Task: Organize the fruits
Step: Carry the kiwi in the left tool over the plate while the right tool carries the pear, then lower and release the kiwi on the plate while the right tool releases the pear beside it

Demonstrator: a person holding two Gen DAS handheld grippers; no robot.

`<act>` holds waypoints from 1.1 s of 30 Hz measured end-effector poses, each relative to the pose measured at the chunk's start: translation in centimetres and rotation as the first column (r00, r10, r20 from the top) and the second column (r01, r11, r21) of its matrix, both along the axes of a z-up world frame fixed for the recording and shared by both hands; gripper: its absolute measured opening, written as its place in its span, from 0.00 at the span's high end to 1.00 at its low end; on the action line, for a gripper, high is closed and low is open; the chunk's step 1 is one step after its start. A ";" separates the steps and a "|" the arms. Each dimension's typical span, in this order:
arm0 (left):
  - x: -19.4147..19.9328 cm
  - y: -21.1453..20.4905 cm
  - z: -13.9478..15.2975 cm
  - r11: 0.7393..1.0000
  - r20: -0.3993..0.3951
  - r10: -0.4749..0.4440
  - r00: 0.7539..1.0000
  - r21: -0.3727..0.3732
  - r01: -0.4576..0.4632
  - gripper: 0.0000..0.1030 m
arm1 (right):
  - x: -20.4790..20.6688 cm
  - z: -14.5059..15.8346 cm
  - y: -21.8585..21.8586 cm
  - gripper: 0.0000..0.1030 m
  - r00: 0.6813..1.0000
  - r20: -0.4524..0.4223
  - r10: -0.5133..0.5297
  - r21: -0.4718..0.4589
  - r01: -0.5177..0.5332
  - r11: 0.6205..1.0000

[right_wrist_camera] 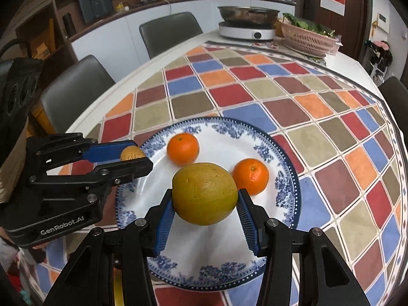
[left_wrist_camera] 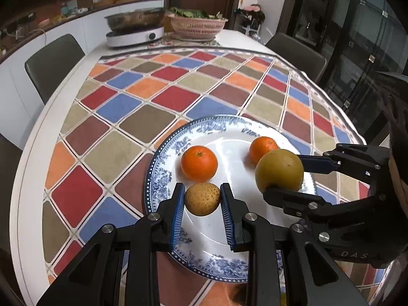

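A blue-and-white plate (left_wrist_camera: 163,168) (right_wrist_camera: 285,153) lies on the checkered tablecloth. Two oranges (left_wrist_camera: 199,163) (left_wrist_camera: 262,148) rest on it; they also show in the right wrist view (right_wrist_camera: 182,148) (right_wrist_camera: 251,176). My left gripper (left_wrist_camera: 202,199) is shut on a small brown speckled fruit (left_wrist_camera: 202,199) over the plate's near-left part; it shows from the side in the right wrist view (right_wrist_camera: 132,153). My right gripper (right_wrist_camera: 205,199) is shut on a large yellow-green fruit (right_wrist_camera: 205,193) (left_wrist_camera: 279,170) held above the plate.
At the table's far end stand an induction cooker with a steel pan (left_wrist_camera: 135,29) (right_wrist_camera: 247,23) and a pink basket of greens (left_wrist_camera: 197,24) (right_wrist_camera: 308,38). Dark chairs (left_wrist_camera: 53,63) (right_wrist_camera: 168,33) stand around the table. The tablecloth (left_wrist_camera: 165,89) covers the table.
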State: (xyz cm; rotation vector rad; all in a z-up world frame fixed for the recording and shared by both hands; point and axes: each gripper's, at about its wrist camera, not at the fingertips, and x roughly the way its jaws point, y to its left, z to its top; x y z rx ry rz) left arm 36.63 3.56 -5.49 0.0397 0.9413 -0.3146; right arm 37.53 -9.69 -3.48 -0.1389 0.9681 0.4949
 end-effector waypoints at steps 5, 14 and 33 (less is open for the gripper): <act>0.8 -0.3 -0.8 1.000 -0.020 -0.007 1.000 0.019 0.007 0.72 | 0.3 -1.0 0.1 0.52 1.000 -0.012 0.011 -0.018 -0.011 1.000; 1.6 -0.4 -1.7 0.999 -0.055 -0.002 0.998 0.040 0.004 0.71 | 1.2 -2.1 0.2 0.52 0.999 -0.034 -0.003 -0.029 0.002 1.000; -2.6 0.8 4.1 0.998 0.052 0.064 0.997 0.006 -0.064 0.55 | -0.8 1.5 -0.3 0.49 0.998 0.056 -0.026 0.012 0.025 1.000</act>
